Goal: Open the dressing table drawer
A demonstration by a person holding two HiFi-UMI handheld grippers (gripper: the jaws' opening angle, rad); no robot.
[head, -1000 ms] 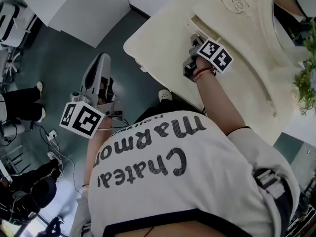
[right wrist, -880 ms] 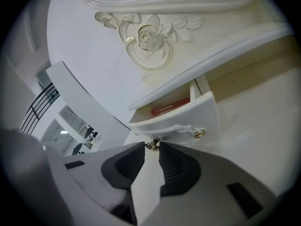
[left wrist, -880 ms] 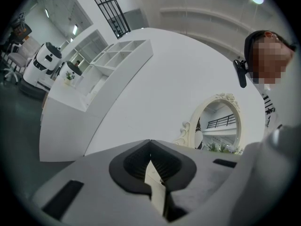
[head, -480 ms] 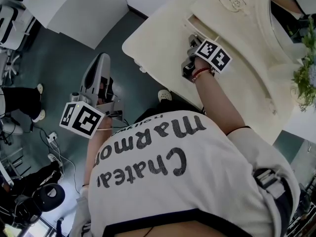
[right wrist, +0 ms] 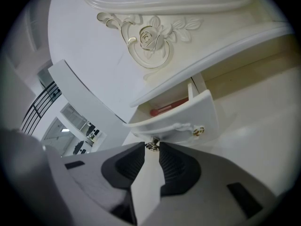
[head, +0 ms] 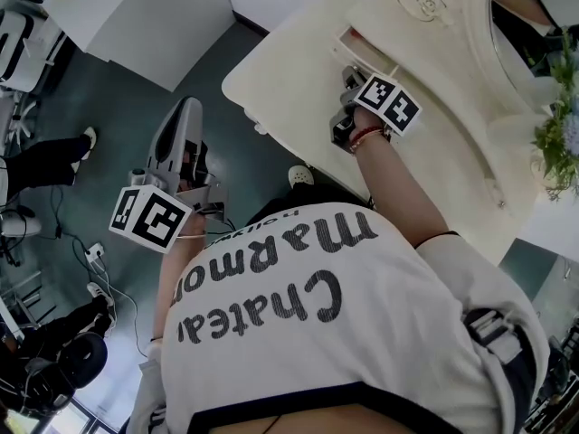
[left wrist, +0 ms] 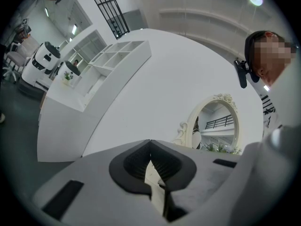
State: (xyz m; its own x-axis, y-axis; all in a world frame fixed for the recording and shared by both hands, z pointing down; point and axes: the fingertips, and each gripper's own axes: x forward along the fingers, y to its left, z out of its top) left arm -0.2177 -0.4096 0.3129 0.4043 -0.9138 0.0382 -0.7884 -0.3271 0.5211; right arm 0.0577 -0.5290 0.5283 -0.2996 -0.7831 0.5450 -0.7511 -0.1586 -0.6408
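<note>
The cream dressing table [head: 289, 70] carries a small drawer [right wrist: 174, 121] under its carved rose panel. The drawer stands pulled partway out, with a red stick-like item [right wrist: 169, 107] lying inside. My right gripper [right wrist: 151, 149] points down at the drawer front, its jaw tips closed on the left brass knob [right wrist: 151, 145]; a second knob [right wrist: 199, 131] sits free to the right. In the head view the right gripper [head: 351, 72] is at the drawer [head: 362, 57]. My left gripper [head: 190, 107] hangs level over the floor, away from the table, jaws shut and empty [left wrist: 150, 145].
An oval mirror [left wrist: 214, 126] in an ornate frame rises behind the drawer, with a green plant [head: 561, 143] at the table's right. A white counter [head: 136, 16] stands at the far left. Cables [head: 99, 260] and another person's leg [head: 45, 156] are on the dark floor.
Both grippers stay where they were, the right one still on the knob. The other person's legs at the left edge have shifted across the floor.
</note>
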